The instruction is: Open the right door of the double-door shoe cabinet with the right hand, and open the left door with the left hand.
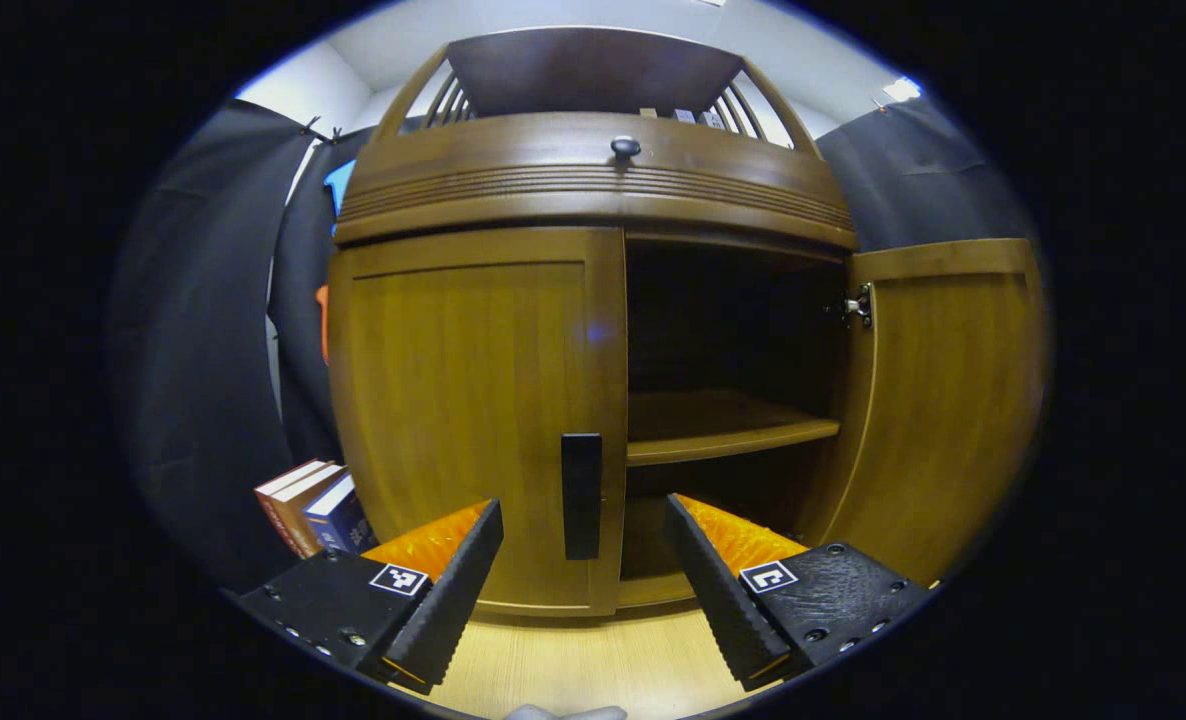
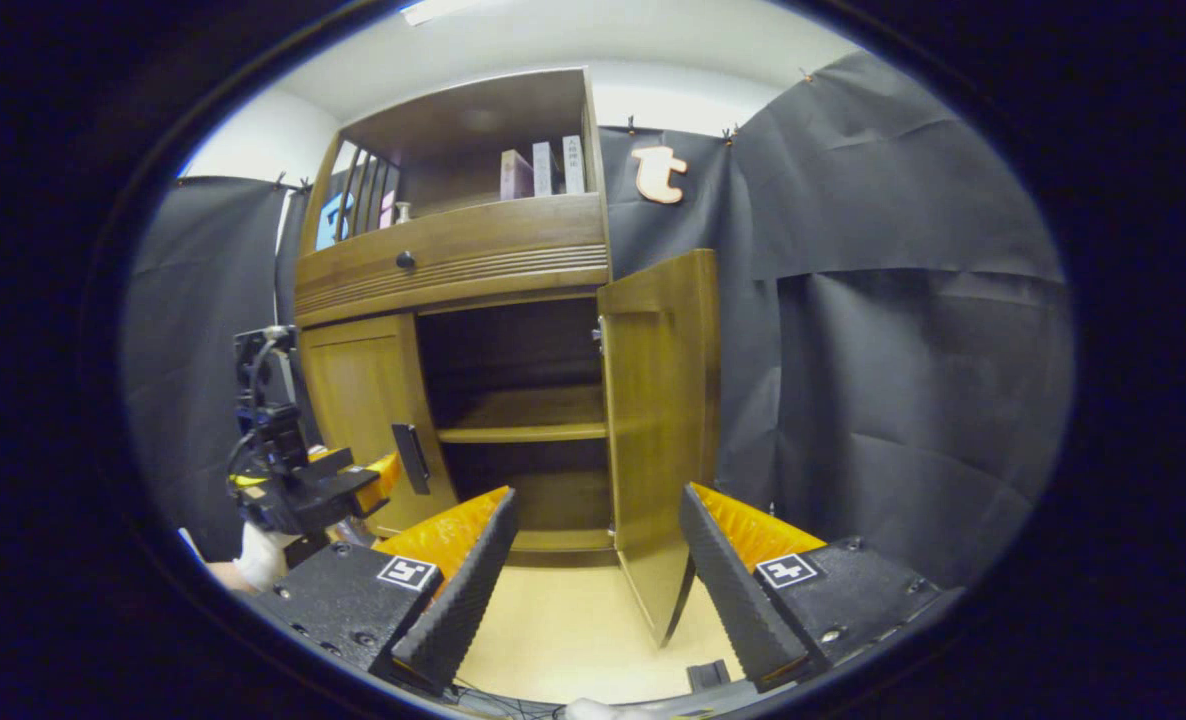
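The wooden shoe cabinet [image 1: 593, 190] faces me. Its left door [image 1: 473, 400] stands closed, with a dark vertical handle [image 1: 581, 495] at its inner edge. The right door [image 1: 943, 400] is swung wide open, showing a shelf [image 1: 723, 425] inside. My left gripper [image 1: 583, 570] is open, just short of the handle, which sits in line between its fingers. In the right gripper view the open right door [image 2: 663, 430] stands ahead of my right gripper [image 2: 598, 565], which is open and holds nothing. The left gripper [image 2: 298, 490] shows there near the left door's handle [image 2: 411, 458].
A few books [image 1: 313, 505] lean on the floor left of the cabinet. A drawer with a round knob [image 1: 625, 147] sits above the doors, and books [image 2: 543, 170] stand on the top shelf. Black cloth hangs on both sides. Pale wooden floor [image 2: 573, 630] lies before the cabinet.
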A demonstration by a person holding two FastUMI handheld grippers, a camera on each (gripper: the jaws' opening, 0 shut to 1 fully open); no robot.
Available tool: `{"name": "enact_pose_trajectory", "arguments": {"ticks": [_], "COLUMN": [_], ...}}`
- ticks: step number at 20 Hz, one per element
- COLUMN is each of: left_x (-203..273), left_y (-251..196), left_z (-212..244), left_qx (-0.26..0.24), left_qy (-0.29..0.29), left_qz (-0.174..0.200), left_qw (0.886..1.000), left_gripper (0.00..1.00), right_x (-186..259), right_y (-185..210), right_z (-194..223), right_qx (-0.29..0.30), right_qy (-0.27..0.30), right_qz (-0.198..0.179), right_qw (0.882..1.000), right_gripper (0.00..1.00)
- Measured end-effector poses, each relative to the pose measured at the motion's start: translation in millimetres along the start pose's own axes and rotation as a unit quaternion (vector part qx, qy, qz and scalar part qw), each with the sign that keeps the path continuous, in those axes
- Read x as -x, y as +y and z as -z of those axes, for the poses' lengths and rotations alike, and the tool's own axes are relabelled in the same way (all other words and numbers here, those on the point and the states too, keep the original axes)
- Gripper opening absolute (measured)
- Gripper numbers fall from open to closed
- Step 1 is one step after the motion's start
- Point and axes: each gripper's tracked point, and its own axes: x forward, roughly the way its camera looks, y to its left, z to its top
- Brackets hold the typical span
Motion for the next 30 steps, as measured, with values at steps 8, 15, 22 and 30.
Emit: {"name": "enact_pose_trajectory", "arguments": {"ticks": [8,15,22,30], "left_x": [-75.2,-86.5,-58.0,-6.2], "left_y": [3.6,-1.5,-2.6,9.7], "left_z": [25.2,31.9,33.6,37.8], "left_qx": [0.011,0.014,0.018,0.029], "left_qy": [0.005,0.007,0.008,0.013], "left_qz": [0.011,0.028,0.07,0.103], "left_qw": [1.0,0.999,0.997,0.994], "left_gripper": [0.76,0.32,0.27,0.26], "right_x": [-1.0,-8.4,-4.2,-4.8], "right_y": [29.4,40.3,54.9,86.0], "right_z": [-1.8,2.8,9.0,17.0], "right_qx": [0.036,0.044,0.05,0.055], "right_qy": [0.012,0.032,0.034,0.033], "right_qz": [0.047,0.049,0.03,-0.009], "right_qw": [0.998,0.997,0.998,0.998], "right_gripper": [0.99,1.0,1.0,1.0]}}
